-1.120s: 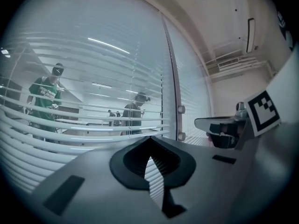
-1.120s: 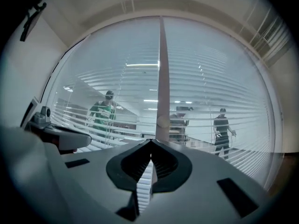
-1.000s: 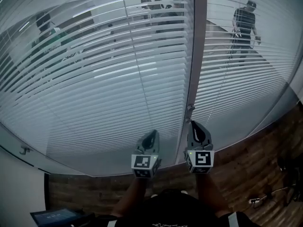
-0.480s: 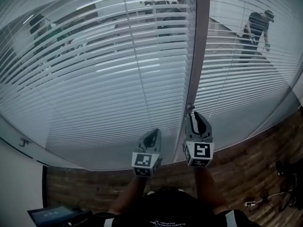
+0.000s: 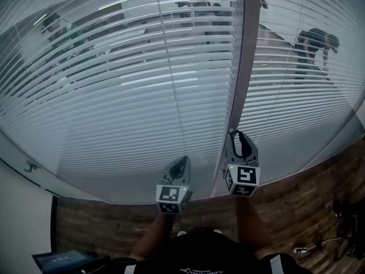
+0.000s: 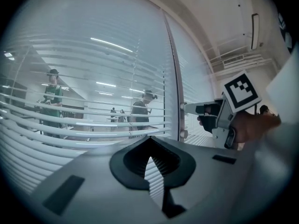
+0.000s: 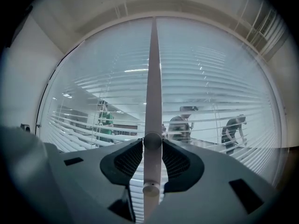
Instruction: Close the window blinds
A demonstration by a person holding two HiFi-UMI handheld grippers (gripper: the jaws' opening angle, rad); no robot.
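Observation:
White slatted blinds (image 5: 125,96) cover the glass on both sides of a grey upright mullion (image 5: 246,67); the slats stand partly tilted, so the room behind shows through. A thin pale tilt wand (image 7: 152,101) hangs in front of the mullion. My right gripper (image 5: 239,137) points level at it. Its jaws have just been opening and now stand apart with the wand between the pads (image 7: 174,160). The left gripper (image 5: 181,163) hangs lower and to the left, shut on nothing, close to the left blind. From the left gripper view (image 6: 149,160) I see the right gripper (image 6: 189,108) at the wand.
Behind the glass several people stand in a lit room, one bending over (image 5: 313,47). Dark wood floor (image 5: 296,210) runs under the window. A tablet (image 5: 63,260) lies at the lower left, cables (image 5: 319,245) at the lower right, and a small wall hook (image 5: 29,166) at the left.
The right gripper's jaws have spread apart around the wand, and that gripper has shifted a little up and right. The left gripper has stayed put. The person behind the right blind has bent over.

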